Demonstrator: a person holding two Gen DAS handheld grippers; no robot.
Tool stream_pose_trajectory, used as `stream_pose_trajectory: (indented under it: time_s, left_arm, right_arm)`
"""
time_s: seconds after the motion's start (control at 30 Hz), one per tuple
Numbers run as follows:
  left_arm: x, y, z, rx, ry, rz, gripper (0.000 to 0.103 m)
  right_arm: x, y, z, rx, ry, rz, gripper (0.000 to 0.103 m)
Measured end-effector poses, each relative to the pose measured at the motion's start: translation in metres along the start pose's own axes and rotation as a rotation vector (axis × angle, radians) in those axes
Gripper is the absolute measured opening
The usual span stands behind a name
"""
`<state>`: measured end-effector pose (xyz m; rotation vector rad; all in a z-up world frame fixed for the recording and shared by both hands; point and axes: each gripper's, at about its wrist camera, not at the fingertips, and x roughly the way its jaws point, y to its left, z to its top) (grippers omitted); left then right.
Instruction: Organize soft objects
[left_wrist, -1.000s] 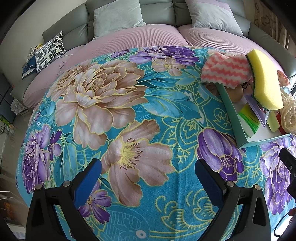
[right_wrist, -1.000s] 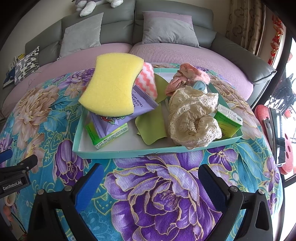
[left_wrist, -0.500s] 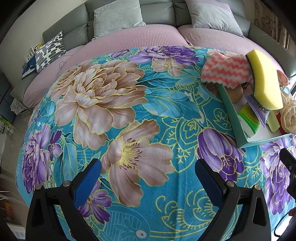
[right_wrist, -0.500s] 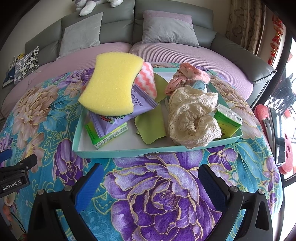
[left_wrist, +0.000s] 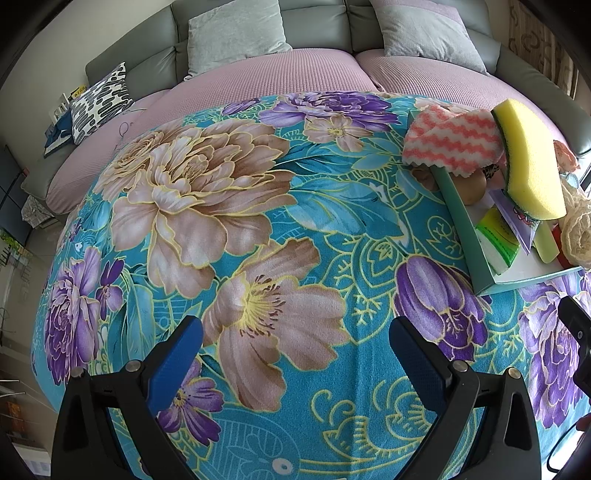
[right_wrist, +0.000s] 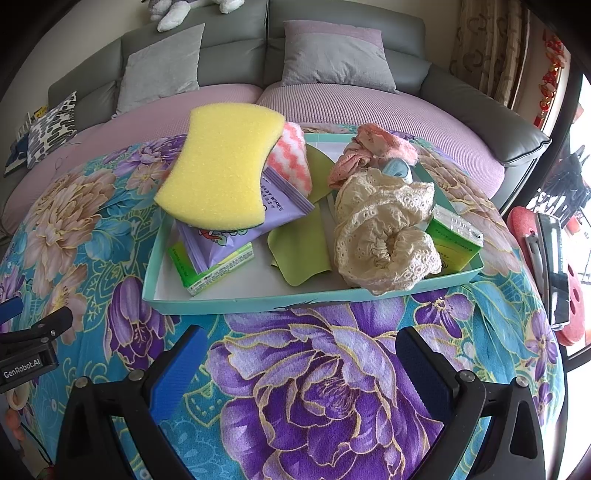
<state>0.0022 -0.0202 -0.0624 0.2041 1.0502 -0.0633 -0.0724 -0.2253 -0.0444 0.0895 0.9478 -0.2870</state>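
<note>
Nothing's budged in the last second. Both the left gripper (left_wrist: 295, 341) and right gripper (right_wrist: 301, 349) hover spread wide and empty over the floral blanket (left_wrist: 229, 206). Big yellow foam sponge (right_wrist: 221, 166), pink zigzag cloth (right_wrist: 291, 158) and cream lace scrunchie (right_wrist: 384, 236) sit piled in the shallow teal tray (right_wrist: 258, 301), so sorted or not, can't tell.

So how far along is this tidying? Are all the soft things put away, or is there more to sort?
Every soft thing in view lies heaped in the teal tray: the yellow sponge, baby wipes, green cloth and cream lace piece. Both the left claw and right claw are open and hold nothing. This fits things gathered into the tray, or waiting to be taken out.
</note>
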Motion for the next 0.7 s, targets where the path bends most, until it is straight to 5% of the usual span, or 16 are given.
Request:
stream_pose_trajectory:
  time_s: [0.7]
  left_arm:
    - [-0.0082, 0.0004, 0.0024, -0.019, -0.046, -0.025, 0.101]
  right_arm:
    - [0.0001, 0.0012, 0.0, 0.0, 0.001, -0.002, 0.103]
